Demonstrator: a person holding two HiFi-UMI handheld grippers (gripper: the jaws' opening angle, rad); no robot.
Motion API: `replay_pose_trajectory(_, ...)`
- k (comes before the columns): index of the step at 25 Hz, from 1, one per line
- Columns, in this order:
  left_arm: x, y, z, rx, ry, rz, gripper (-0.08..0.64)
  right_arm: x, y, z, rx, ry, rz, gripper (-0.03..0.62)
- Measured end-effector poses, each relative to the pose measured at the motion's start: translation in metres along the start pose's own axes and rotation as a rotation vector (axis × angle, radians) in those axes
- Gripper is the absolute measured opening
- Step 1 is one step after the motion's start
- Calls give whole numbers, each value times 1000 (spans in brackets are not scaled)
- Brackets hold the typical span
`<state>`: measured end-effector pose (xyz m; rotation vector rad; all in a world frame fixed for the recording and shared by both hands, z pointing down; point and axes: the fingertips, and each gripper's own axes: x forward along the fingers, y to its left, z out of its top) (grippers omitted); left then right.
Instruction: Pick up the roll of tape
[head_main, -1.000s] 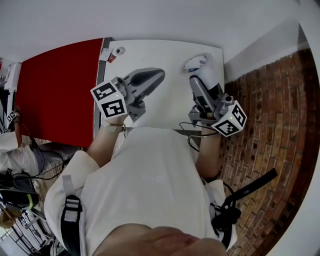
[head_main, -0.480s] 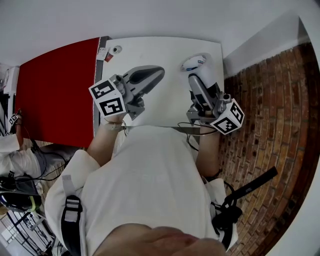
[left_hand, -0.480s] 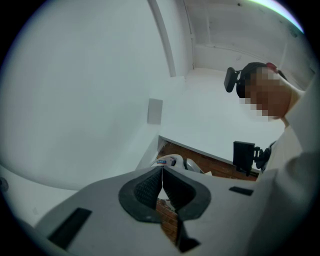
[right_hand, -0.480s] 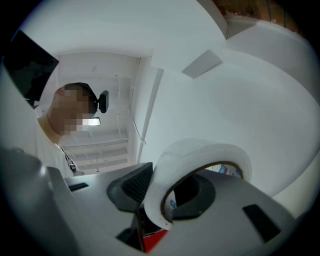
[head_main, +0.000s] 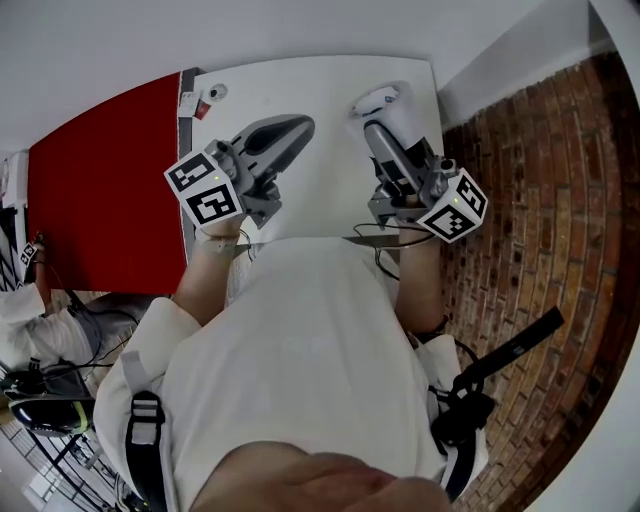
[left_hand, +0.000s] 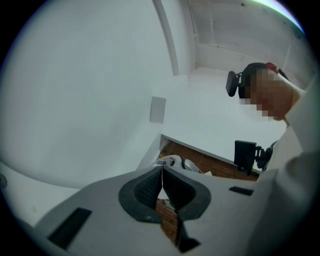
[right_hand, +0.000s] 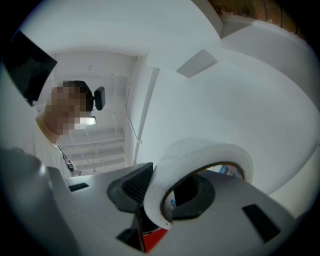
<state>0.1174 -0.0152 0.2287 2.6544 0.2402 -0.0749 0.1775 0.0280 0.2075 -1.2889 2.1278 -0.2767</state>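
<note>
Over the far right of the white counter (head_main: 330, 170), the right gripper (head_main: 385, 115) pinches the white roll of tape (right_hand: 200, 157) by its wall, one finger inside the ring. Beside it, the left gripper (head_main: 280, 135) shows its fingers (left_hand: 147, 190) pressed together, empty.

White table (head_main: 330, 170) | red surface (head_main: 110, 180) adjoining its left edge | brick floor (head_main: 540, 200) right | small round item (head_main: 213, 92) on table's far-left corner
</note>
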Motion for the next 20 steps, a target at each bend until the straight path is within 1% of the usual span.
replay_pose_trajectory(3, -4, 3, 1, 3, -11, 9, 9, 4, -1, 0, -4, 9, 8, 123)
replay_pose_trajectory(8, -6, 10, -2, -4, -18, 31, 9, 0, -6, -5, 6, 17, -4, 123)
replay_pose_trajectory(20, -4, 7, -5, -3, -6, 31, 9, 7, 0, -8, 15, 32, 19, 121)
